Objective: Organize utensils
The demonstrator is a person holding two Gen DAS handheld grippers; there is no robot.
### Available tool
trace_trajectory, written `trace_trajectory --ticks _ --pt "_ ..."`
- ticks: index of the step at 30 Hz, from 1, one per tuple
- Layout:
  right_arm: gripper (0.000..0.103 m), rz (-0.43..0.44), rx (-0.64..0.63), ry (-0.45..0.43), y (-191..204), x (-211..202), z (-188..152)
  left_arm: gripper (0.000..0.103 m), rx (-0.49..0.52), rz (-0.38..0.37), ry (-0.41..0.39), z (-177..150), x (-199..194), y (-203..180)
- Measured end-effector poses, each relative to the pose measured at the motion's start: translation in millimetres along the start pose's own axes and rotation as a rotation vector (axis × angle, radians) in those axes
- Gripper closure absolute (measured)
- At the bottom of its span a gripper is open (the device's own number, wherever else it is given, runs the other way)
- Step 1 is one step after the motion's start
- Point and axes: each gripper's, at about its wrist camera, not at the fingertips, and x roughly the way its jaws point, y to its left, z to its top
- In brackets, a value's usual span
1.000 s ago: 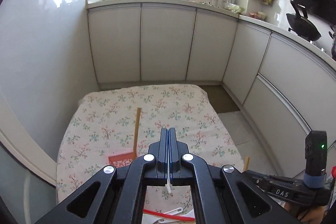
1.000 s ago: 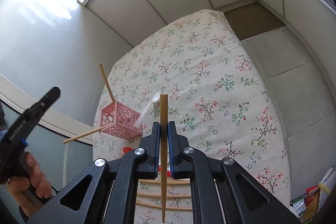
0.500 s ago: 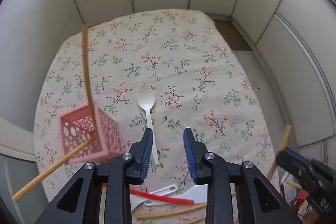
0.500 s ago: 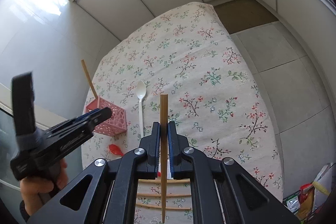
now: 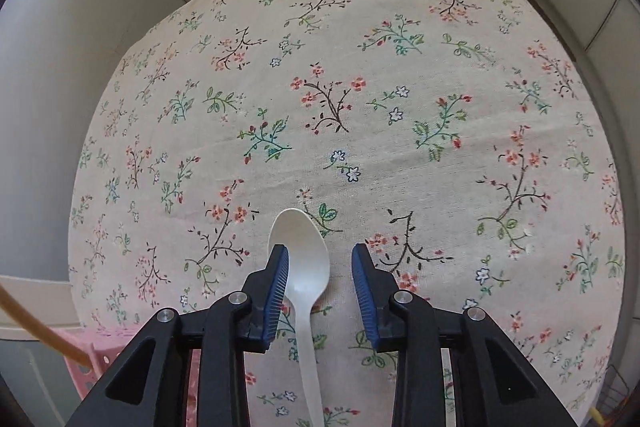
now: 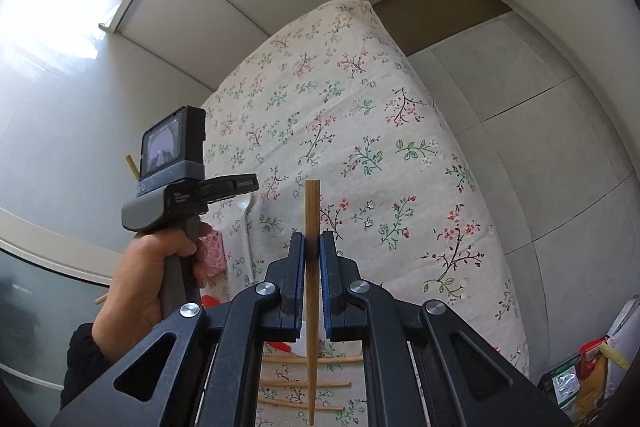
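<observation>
Left gripper (image 5: 319, 267) has dropped and tipped down hard since the earlier frames, from looking across the kitchen to hanging right over the white plastic spoon (image 5: 303, 267) on the floral tablecloth (image 5: 400, 107). Jaws part-spread and closing, spoon bowl between the blue pads (image 5: 278, 291), no squeeze visible yet; bowl sits nearer the left pad, clear gap on the right. Spoon's long axis runs straight along the gripper's pointing line, bowl away, handle running back under the tool, so the pads close across its width, which looks like the right line-up; a small shift left would probably centre it. Pink perforated basket (image 5: 100, 359) sits low left with a chopstick (image 5: 36, 327) poking out, near this hand. Right gripper (image 6: 311, 251) is pressed together on a wooden chopstick (image 6: 312, 211), held upright along the fingers, waiting off to the side. More chopsticks (image 6: 304, 383) lie crosswise on the cloth below it. Left hand (image 6: 160, 275) is the nearer one to the spoon.
</observation>
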Motion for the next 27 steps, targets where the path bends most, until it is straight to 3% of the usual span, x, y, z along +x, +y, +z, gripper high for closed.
trace_trajectory --ticks 7,11,14,21,24,27 --pt "0.095 0.001 -0.021 0.011 7 4 -4 0.099 -0.042 -0.013 0.007 0 11 11" --pt "0.095 -0.002 -0.030 0.001 11 1 -5 0.101 -0.052 -0.071 -0.053 -5 -4 15" --pt "0.095 -0.003 -0.025 -0.014 11 -1 -5 0.101 -0.045 -0.163 -0.130 -12 -34 18" --pt "0.095 0.003 -0.025 -0.024 16 -5 -9 0.101 -0.092 -0.437 -0.393 -48 -135 59" --pt "0.095 0.015 -0.029 -0.029 20 -8 -13 0.101 -0.136 -0.548 -0.565 -75 -179 90" --pt "0.095 0.028 -0.027 -0.037 24 -10 -16 0.101 -0.208 -0.592 -0.744 -98 -204 130"
